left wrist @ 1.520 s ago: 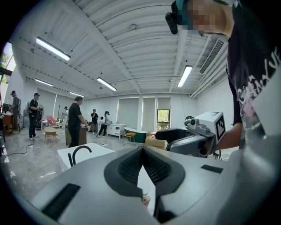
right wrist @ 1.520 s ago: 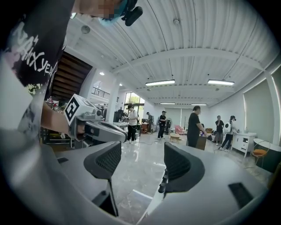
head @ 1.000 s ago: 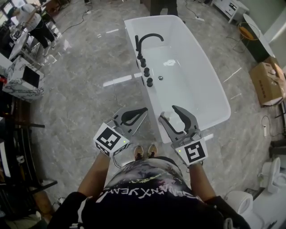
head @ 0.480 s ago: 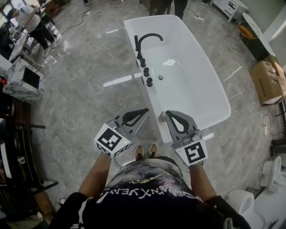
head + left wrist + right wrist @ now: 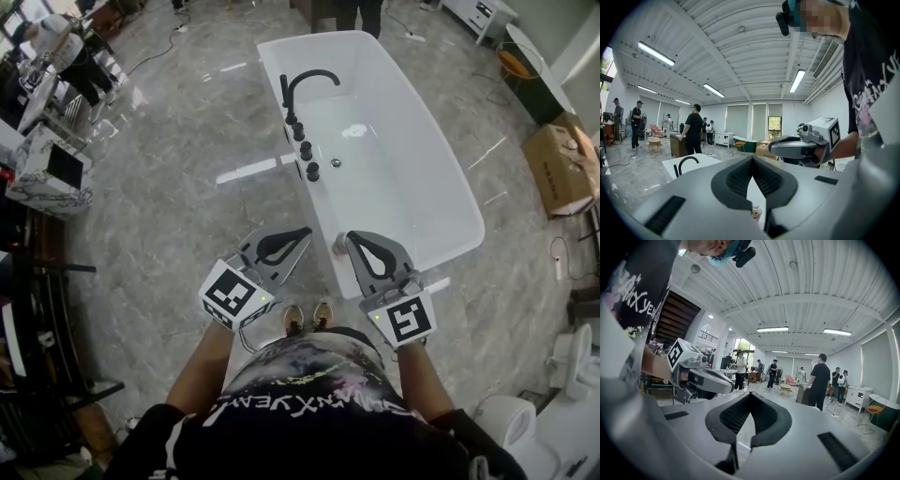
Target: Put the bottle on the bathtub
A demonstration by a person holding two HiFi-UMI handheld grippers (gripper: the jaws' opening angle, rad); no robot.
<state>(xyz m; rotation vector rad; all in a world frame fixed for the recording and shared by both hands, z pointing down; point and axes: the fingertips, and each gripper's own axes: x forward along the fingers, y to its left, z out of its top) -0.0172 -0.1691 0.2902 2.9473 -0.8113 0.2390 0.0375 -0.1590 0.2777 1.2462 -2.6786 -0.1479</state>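
A white bathtub (image 5: pixel 441 202) with a black faucet (image 5: pixel 302 86) lies ahead on the grey floor. A small pale bottle (image 5: pixel 338 245) stands upright on the tub's near rim, between my two grippers and held by neither. My left gripper (image 5: pixel 305 231) is shut and empty, just left of the bottle. My right gripper (image 5: pixel 352 237) is shut and empty, just right of it. In the left gripper view the bottle (image 5: pixel 755 213) shows through the gap under the left gripper's (image 5: pixel 752 159) touching jaws. The right gripper view shows the right gripper (image 5: pixel 750 394) shut on nothing.
Black tap knobs (image 5: pixel 306 150) line the tub's left rim. A cardboard box (image 5: pixel 561 173) sits at the right and a toilet (image 5: pixel 506 427) at bottom right. Dark shelving (image 5: pixel 37 309) stands at the left. People (image 5: pixel 819 380) stand across the room.
A second ago my right gripper's jaws were open beside the bottle; they have shut and hold nothing. The bottle stays on the rim. The left gripper has barely moved.
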